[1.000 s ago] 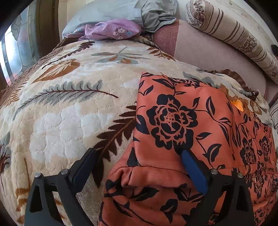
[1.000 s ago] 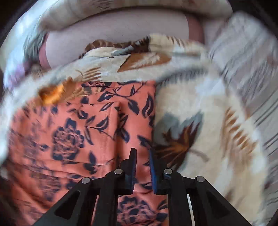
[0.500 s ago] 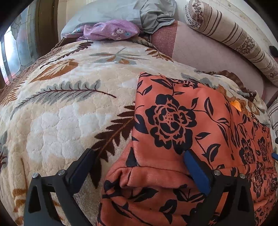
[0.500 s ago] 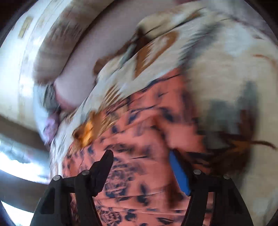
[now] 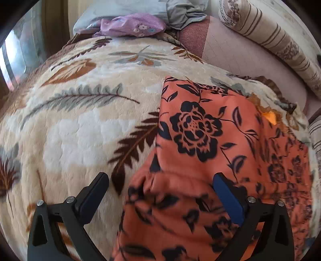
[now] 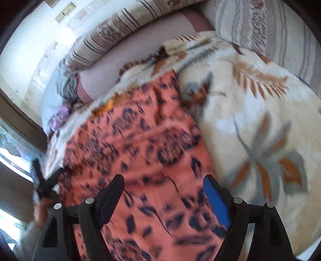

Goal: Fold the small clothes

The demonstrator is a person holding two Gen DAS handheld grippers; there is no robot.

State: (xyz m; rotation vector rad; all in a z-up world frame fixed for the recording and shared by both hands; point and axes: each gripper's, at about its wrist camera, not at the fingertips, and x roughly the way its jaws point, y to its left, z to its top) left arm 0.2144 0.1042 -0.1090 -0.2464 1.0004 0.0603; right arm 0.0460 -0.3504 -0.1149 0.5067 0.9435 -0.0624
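Note:
An orange garment with a dark flower print (image 5: 210, 144) lies folded on the leaf-patterned blanket (image 5: 80, 124). My left gripper (image 5: 160, 180) is open above the garment's near left corner, where the cloth bunches up; one finger is over the blanket, the other over the cloth. In the right wrist view the same garment (image 6: 144, 152) shows blurred. My right gripper (image 6: 163, 180) is open over its near right part and holds nothing. The left gripper (image 6: 43, 180) shows at the far left edge.
A purple flowered cloth (image 5: 132, 26) and a grey cloth (image 5: 180, 12) lie at the far end of the bed. A striped bolster (image 5: 276, 40) and a pink cushion (image 5: 240, 60) line the back. A window (image 5: 14, 60) is at left.
My right gripper has opened, letting go of the garment's edge, and swung round to the left. The left gripper stayed open and barely moved.

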